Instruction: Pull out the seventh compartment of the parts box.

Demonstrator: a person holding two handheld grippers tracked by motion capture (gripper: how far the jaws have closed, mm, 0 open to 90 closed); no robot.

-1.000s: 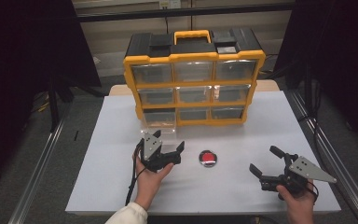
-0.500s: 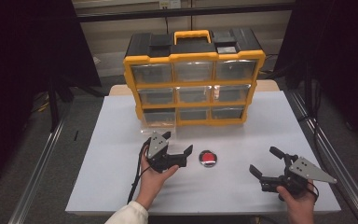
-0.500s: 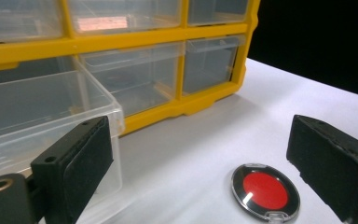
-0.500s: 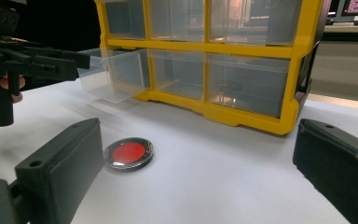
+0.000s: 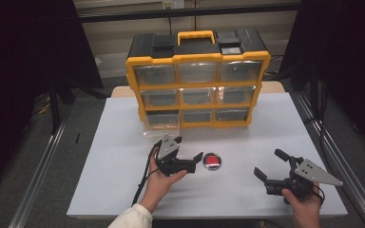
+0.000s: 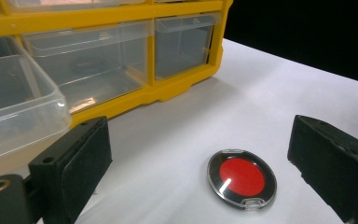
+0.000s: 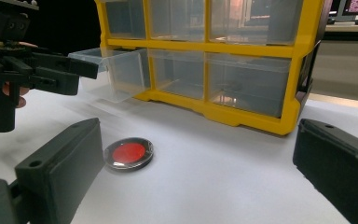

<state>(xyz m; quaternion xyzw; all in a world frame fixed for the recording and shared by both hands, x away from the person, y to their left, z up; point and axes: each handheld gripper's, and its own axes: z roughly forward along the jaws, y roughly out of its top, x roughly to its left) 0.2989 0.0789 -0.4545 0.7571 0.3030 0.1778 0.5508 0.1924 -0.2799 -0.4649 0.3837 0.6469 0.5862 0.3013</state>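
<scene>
Jaws of the left gripper [image 6: 200,168] gape around the flat-lying red disc [image 6: 242,179].

Lies on the bench [image 5: 123,137] before the drawer cabinet [image 5: 197,80]: round disc [image 5: 212,162], between left gripper [image 5: 197,161] and right gripper [image 5: 271,165].

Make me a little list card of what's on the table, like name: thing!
storage box: yellow and black plastic drawer cabinet, at the far side of the white table
open drawer: clear plastic bottom-left drawer, pulled out
small item: round red disc in a clear case, flat on the table
left hand-held gripper: open, beside the disc, not touching
right hand-held gripper: open, apart from the disc
</scene>
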